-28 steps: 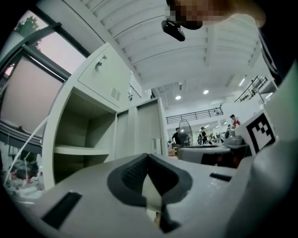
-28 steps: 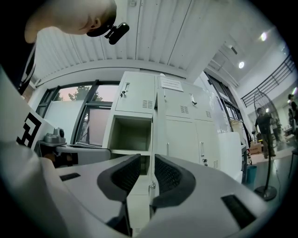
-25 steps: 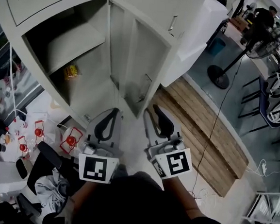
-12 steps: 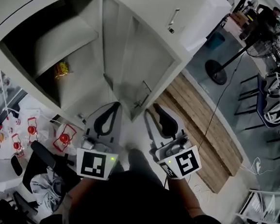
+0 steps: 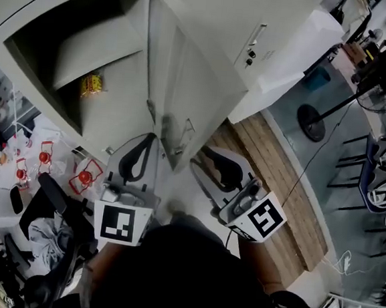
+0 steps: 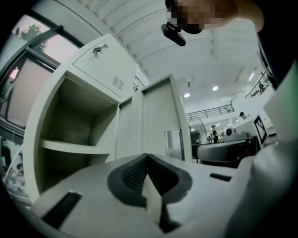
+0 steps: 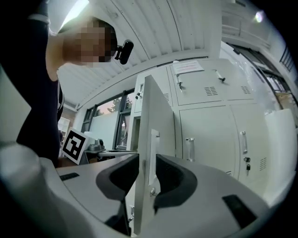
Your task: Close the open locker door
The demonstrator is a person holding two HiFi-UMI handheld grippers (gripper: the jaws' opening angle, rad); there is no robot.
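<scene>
The grey locker door (image 5: 186, 82) stands open, swung out from the open compartment (image 5: 109, 109), which holds a shelf (image 5: 87, 53) and a yellow packet (image 5: 90, 84). My right gripper (image 5: 200, 159) sits just right of the door's lower free edge. In the right gripper view the door edge (image 7: 156, 116) and its latch plate (image 7: 152, 153) run up between the jaws of the right gripper (image 7: 146, 160). Those jaws are opening, and the pads do not clearly press on the door. My left gripper (image 5: 152, 140) is shut and empty, in front of the compartment; its left gripper view (image 6: 148, 158) shows the pads meeting.
Closed locker doors (image 5: 271, 29) continue to the right. A chair with clothes (image 5: 52, 228) and red-and-white items (image 5: 83, 177) lie at lower left. Wooden planks (image 5: 279, 171) and a fan stand (image 5: 313, 120) are at the right.
Both grippers have come up closer to the door's lower edge. The right gripper has turned its tip toward the door, and the door edge now lies between its jaws.
</scene>
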